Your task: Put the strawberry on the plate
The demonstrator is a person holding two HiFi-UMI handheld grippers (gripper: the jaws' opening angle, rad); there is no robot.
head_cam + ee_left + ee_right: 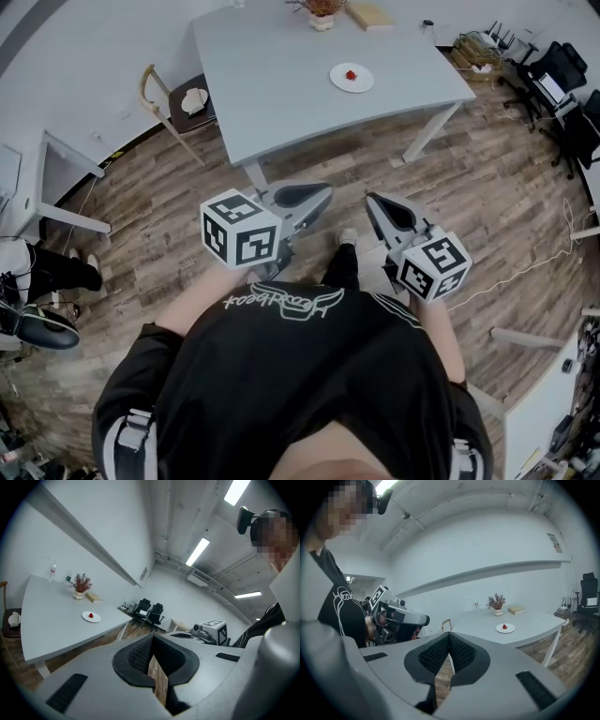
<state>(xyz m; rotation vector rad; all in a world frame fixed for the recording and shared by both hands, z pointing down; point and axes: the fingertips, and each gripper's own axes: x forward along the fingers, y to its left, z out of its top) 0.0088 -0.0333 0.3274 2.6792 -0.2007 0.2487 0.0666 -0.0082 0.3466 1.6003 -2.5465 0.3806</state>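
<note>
Two sets, left fingers and right fingers, both pressed fully shut with nothing gripped, held side by side above wooden floor. Well ahead of both tips, on grey tabletop: strawberry resting in middle of white plate. Farther beyond, at far edge, potted plant beside book

Bright, cool, even light. Ceiling strip lights blown out white. Soft, faint shadow under table. Heavy fisheye bend, dark vignette in both gripper views. Near foreground slightly soft.
</note>
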